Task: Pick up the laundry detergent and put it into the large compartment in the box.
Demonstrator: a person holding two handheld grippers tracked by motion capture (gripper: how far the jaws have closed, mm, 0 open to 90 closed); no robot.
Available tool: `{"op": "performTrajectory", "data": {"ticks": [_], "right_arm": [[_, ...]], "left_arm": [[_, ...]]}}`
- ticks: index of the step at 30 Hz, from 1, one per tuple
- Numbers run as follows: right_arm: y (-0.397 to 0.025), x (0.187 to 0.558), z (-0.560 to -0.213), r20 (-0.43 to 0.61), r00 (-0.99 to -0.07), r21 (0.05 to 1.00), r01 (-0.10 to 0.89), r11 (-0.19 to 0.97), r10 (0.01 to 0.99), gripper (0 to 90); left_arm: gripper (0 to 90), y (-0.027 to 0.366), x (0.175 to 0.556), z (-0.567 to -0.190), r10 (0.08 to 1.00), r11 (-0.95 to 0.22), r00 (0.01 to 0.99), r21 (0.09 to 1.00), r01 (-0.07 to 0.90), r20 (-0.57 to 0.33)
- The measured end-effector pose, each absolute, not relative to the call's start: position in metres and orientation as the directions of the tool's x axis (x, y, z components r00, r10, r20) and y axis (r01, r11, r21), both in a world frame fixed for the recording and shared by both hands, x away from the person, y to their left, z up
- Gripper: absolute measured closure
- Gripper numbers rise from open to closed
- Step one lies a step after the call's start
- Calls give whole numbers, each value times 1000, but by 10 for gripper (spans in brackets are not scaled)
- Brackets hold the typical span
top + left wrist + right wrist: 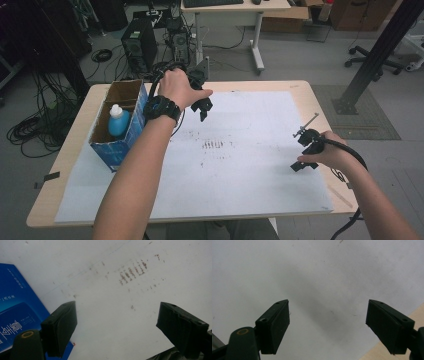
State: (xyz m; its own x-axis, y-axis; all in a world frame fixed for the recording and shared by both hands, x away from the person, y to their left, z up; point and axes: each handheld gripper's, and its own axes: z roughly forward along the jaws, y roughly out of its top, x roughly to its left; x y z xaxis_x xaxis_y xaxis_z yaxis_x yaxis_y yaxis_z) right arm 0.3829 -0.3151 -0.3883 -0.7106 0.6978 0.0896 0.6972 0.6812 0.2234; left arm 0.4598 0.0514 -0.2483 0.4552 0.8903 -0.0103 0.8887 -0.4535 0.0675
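Left hand-held gripper hangs above the white sheet, just beside the open blue box; its jaws stand wide and empty. A blue bottle with a white cap stands upright inside the box, near that gripper, likely the item to be fetched. Right hand-held gripper sits low at the sheet's right edge, well apart, jaws wide and empty, apparently parked clear. Brown smudges mark the sheet's middle on the tabletop.
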Motion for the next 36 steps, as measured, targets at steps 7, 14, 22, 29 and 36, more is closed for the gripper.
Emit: {"op": "performTrajectory", "data": {"ticks": [7, 14, 22, 29, 36], "right_arm": [[-315, 382, -389, 93, -709, 225, 699, 679, 699, 192], [-316, 381, -389, 94, -708, 225, 700, 678, 700, 192], [-314, 381, -390, 94, -710, 226, 698, 680, 698, 192], [-313, 381, -389, 93, -711, 225, 697, 681, 697, 192], [-315, 380, -389, 94, -708, 224, 701, 678, 700, 192]], "left_arm": [[166, 50, 458, -249, 889, -455, 457, 69, 888, -9], [166, 50, 458, -250, 889, -456, 458, 64, 888, -10], [165, 50, 457, -250, 888, -459, 460, 66, 886, -9], [165, 50, 456, -250, 888, -459, 461, 65, 886, -7], [166, 49, 456, -250, 888, -458, 460, 66, 886, -10]]}}
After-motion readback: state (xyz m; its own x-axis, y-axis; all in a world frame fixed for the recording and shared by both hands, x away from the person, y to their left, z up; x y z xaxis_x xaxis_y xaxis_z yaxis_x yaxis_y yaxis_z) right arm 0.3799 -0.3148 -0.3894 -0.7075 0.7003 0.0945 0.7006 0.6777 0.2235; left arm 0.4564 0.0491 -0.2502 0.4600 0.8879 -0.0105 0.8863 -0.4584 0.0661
